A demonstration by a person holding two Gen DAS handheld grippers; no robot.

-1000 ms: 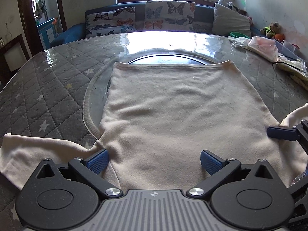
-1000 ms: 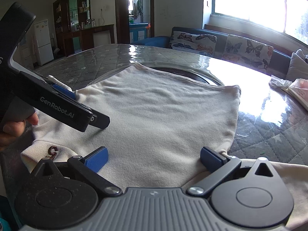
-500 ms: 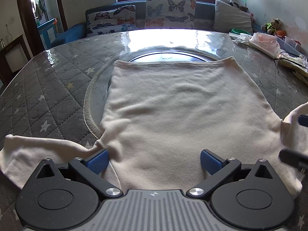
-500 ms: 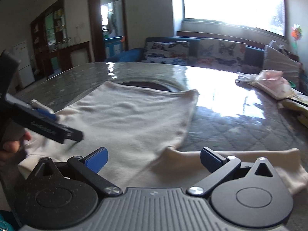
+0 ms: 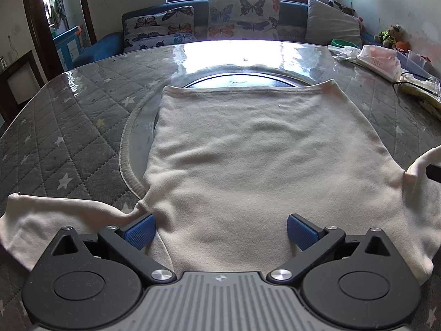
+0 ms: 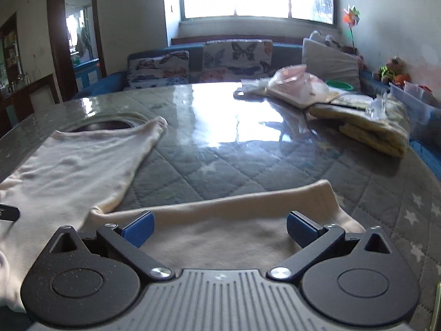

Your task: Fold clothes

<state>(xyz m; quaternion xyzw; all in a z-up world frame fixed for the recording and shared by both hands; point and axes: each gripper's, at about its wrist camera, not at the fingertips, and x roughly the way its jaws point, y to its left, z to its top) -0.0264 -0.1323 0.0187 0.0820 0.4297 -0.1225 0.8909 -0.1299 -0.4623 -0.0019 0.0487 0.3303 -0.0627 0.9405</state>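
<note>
One cream sweatshirt (image 5: 248, 160) lies flat on the table (image 5: 69, 115); left hand-held gripper (image 5: 220, 229) and right hand-held gripper (image 6: 220, 227) both gape wide, grasping nothing.

The shirt (image 5: 256, 160) was cream. The table cover (image 5: 69, 127) was grey, quilted in diamonds with pale stars. The cushions (image 5: 242, 13) had butterflies in orange and dark colours. The finger pads (image 6: 137, 227) were blue on black arms.
</note>
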